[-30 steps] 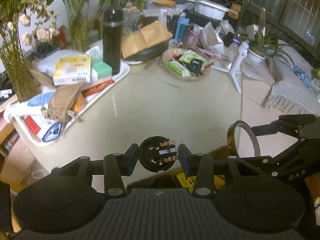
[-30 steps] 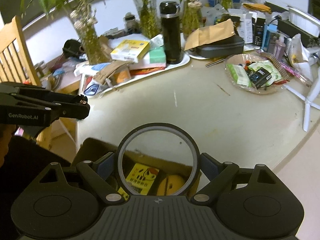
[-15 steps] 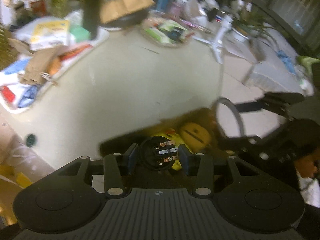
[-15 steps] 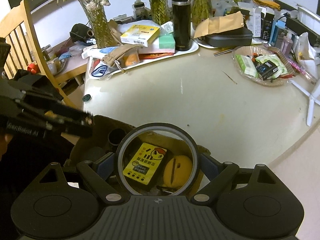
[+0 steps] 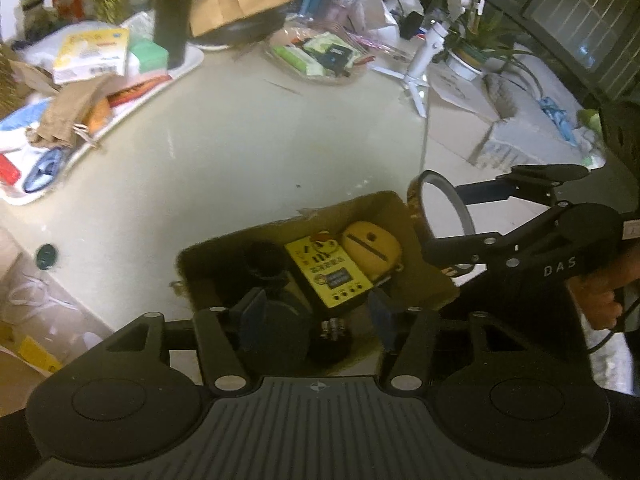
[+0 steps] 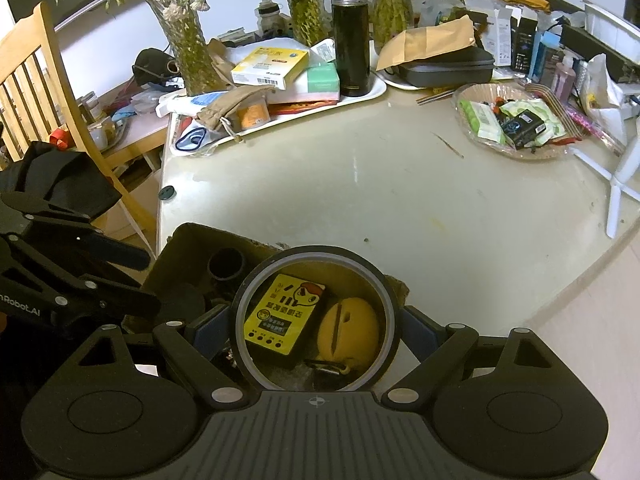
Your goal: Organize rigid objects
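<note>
Left tongs (image 5: 316, 314) are hanging over the open cardboard box (image 5: 360, 206) at the near edge of the tabletop (image 5: 256, 136), jaws just having been opening, now partly apart with nothing pressed between the pads. The round black plug part (image 5: 330, 338) is sitting low in the box just below the pads, apparently loose (contact hard to confirm, dim and blurred there).

Right tongs (image 6: 316, 320) are standing wide, pads clamping the outer rim of a large tape ring (image 6: 394, 320), holding it upright over the box's right end.

Inside the box: yellow card-faced device (image 6: 282, 318), yellow rounded case (image 6: 350, 330), black cylinder (image 6: 226, 264) toward the left end.

Far side of the tabletop is carrying a white tray (image 6: 376, 90) with a black flask (image 6: 351, 36) and boxes, plus a clear dish (image 6: 472, 90) of packets. A hand (image 5: 600, 296) is gripping the right handle.
</note>
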`<state>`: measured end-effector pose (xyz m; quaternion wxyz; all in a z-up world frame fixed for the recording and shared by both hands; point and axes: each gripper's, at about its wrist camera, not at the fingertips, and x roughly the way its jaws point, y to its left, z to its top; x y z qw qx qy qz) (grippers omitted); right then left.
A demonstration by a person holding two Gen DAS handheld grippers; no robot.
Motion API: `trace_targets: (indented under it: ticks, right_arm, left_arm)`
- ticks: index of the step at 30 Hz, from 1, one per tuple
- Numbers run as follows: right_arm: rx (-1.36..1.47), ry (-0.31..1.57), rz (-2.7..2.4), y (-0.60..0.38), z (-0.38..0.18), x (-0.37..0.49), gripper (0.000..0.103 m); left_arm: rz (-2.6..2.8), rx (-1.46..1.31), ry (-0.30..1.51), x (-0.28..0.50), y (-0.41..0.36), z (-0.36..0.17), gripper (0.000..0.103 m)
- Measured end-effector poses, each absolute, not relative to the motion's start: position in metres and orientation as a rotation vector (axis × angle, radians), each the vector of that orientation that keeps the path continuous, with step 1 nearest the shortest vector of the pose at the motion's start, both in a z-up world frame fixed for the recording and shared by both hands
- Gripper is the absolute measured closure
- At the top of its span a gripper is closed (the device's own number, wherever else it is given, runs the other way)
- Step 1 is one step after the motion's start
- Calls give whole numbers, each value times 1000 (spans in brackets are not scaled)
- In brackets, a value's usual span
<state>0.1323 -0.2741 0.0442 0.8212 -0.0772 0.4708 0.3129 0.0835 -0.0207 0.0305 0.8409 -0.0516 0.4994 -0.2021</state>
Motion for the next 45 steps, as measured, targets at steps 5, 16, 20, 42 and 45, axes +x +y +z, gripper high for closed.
trace_targets:
  ticks: [5,16,20,42,45]
  right_arm:
    - [-168,999,675,-269,46,132,12]
    - [-272,1025,662,-240,37,134,0]
    - [-298,1034,644,-235,28,132,0]
    - [-175,1038,437,-281,13,92,0]
    - [-183,1047,418,-288,5,81,0]
  left_arm:
    - [-369,-49,1019,74,-20,36,48]
    - [-292,21,990,63,-17,36,48]
    - [-270,32,991,62,-17,36,48]
    - [-109,13,879,37,-18,30,4]
    - [-97,-2,919,32,-14,21,1]
